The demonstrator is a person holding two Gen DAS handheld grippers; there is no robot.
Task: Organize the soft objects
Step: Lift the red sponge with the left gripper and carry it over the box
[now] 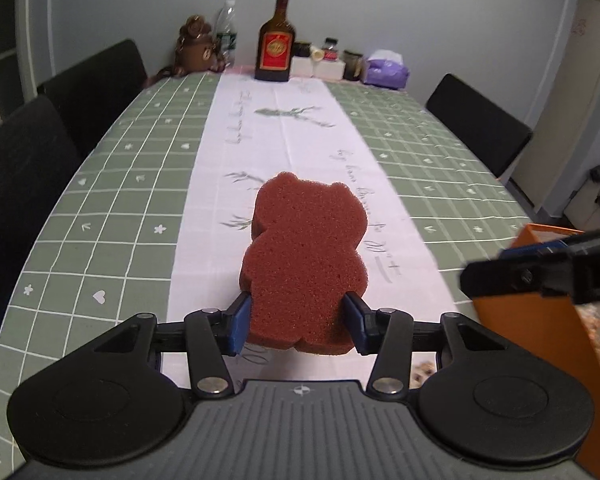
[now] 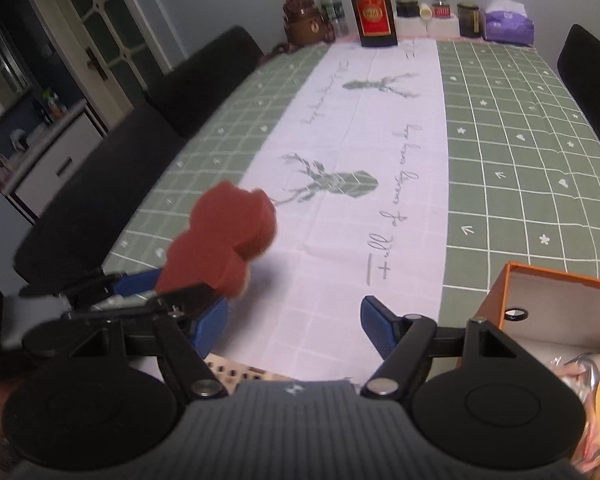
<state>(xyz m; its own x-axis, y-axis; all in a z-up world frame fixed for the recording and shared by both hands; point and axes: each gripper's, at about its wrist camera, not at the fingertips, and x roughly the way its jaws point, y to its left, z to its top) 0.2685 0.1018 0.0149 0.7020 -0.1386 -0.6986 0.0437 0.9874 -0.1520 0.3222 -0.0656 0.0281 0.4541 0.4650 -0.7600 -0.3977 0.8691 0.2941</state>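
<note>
**Gripping the sponge for the box**

Holding the bear-shaped sponge (image 1: 306,264) by its lower end, we are pinching it in our left gripper (image 1: 297,322), both blue pads (image 1: 241,322) pressing its sides just above the feet. The sponge is sticking out toward twelve o'clock over the white runner (image 1: 243,128), and in the right wrist view it appears raised off the cloth (image 2: 520,152). Our grip is low, probably so the body stays free to drop cleanly.

We are keeping our right gripper (image 2: 295,326) unclenched, nothing between its pads, hovering over the runner with the orange box (image 2: 548,276) at four o'clock. That box is already holding packets, so we are judging it the place for soft things. From the left view it is sitting at three o'clock, beside the sponge.
</note>
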